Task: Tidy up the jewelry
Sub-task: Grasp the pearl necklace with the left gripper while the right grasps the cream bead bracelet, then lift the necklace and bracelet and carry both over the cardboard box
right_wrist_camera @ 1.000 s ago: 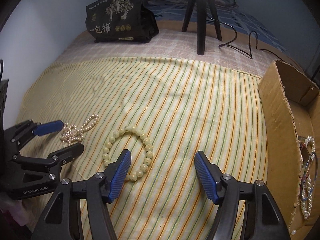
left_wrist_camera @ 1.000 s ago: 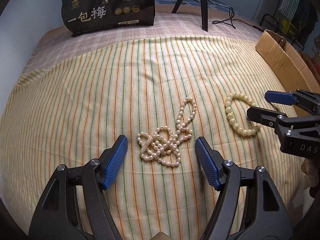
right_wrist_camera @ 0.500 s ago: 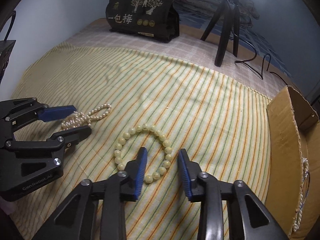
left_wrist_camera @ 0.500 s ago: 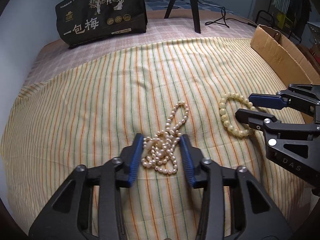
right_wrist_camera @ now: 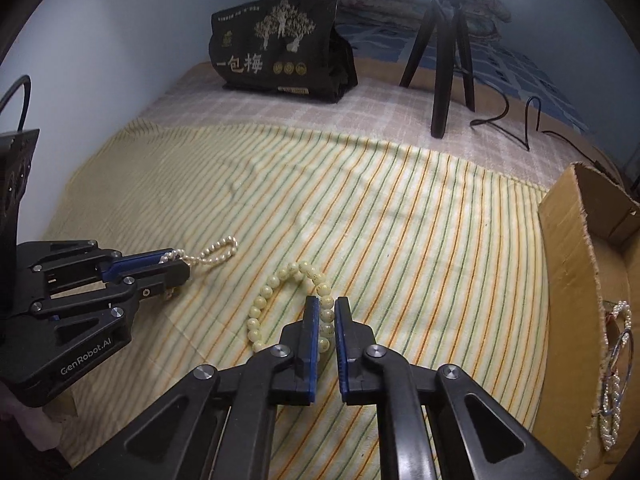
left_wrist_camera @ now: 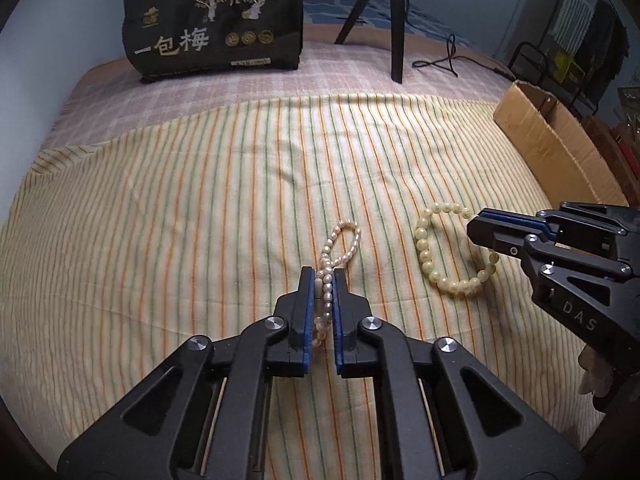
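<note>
Left claw (left_wrist_camera: 323, 280) clenched on the pearl string (left_wrist_camera: 340, 246); right claw (right_wrist_camera: 327, 312) clenched on the bead bracelet (right_wrist_camera: 288, 304). Both lie on the bed; the cardboard box (right_wrist_camera: 576, 280), probably their destination, stands rightward, nearer the right claw.

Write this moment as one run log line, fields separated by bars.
left gripper: shut on pearl strand | right gripper: shut on bead bracelet | both on striped cloth

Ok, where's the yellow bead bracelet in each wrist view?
Left wrist: yellow bead bracelet lies right of centre, its right side pinched in the right claw.
Right wrist: bracelet sits low centre, in that claw.
Shared landmark: black bag at the back.
</note>
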Demonstrator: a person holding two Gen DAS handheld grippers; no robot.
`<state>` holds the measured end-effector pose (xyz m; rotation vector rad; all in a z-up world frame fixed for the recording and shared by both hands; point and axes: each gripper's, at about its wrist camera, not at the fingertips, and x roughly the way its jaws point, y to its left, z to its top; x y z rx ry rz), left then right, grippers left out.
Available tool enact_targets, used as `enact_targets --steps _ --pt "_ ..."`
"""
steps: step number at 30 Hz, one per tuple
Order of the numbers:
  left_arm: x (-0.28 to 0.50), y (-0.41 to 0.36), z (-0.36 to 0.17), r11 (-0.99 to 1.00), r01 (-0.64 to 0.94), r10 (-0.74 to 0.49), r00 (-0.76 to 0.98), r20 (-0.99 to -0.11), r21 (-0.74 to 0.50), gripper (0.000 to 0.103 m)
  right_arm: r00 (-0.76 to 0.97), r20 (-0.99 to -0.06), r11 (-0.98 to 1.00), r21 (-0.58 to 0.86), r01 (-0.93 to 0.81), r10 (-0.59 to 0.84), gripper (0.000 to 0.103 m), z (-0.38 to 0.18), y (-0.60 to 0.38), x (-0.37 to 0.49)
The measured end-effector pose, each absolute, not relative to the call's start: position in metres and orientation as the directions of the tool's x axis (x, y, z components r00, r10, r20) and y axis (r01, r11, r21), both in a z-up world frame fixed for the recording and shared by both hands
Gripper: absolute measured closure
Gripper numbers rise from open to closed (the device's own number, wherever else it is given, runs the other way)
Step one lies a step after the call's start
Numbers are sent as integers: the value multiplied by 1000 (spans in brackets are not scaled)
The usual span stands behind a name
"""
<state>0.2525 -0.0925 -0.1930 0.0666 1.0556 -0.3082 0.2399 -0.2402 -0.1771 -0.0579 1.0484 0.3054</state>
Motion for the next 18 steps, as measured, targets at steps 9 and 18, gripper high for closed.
enact_targets --steps 9,18 --pt "245 -84 -159 953 276 -252 502 -828 -123 98 532 -816 958 91 -270 228 98 -143 -244 226" --pt "226 -88 -121 942 302 -296 547 -783 -145 98 601 -768 964 84 -251 223 98 -104 -258 209"
